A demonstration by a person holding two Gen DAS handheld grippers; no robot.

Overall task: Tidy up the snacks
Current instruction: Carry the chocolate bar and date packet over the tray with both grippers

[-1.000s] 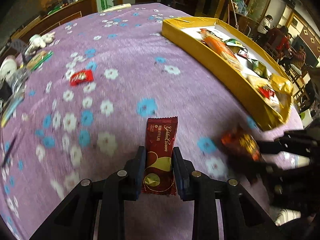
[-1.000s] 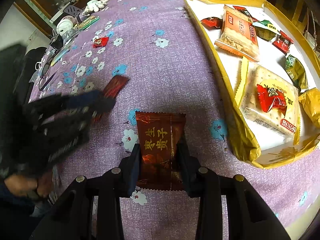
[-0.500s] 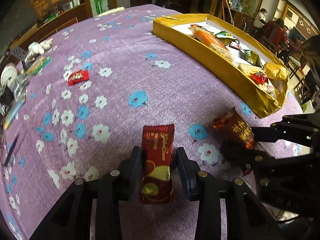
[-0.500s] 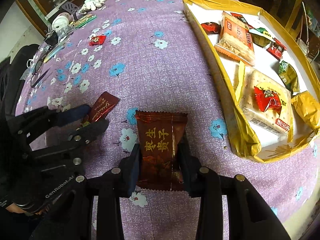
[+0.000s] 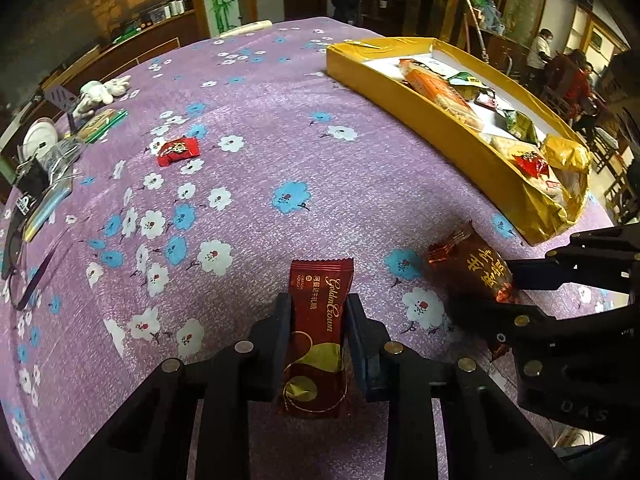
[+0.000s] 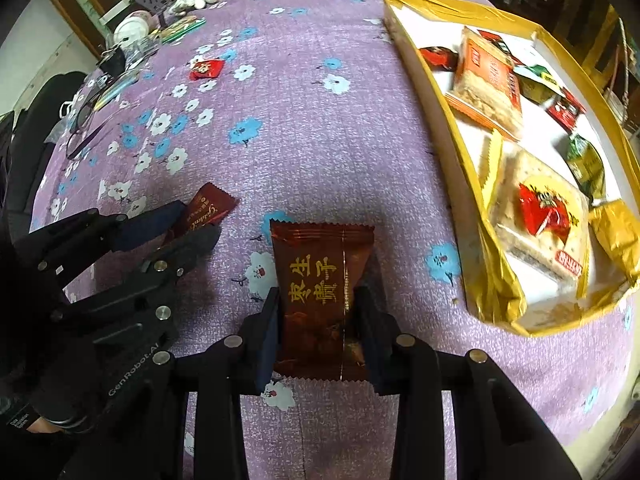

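My left gripper (image 5: 318, 308) is shut on a dark red Golden Crown nougat bar (image 5: 320, 320), its jaws closing tight on the bar's sides just above the purple flowered cloth. My right gripper (image 6: 320, 300) is shut on a brown packet with gold characters (image 6: 320, 264), and its jaws are also closing. Each gripper shows in the other's view: the right gripper (image 5: 496, 292) with its packet (image 5: 468, 264), and the left gripper (image 6: 196, 220) with the bar (image 6: 210, 204). A gold tray (image 5: 400, 84) holding several snacks lies to the right (image 6: 472, 184).
A loose red candy (image 5: 177, 151) lies on the cloth at the far left (image 6: 207, 69). Clutter, glasses and a white plush toy (image 5: 100, 92) line the table's far left edge. People sit in the room beyond the tray.
The left jaws eased apart around the nougat bar, then pressed shut on it again. The right gripper has steadied beside the left one, still holding the brown packet.
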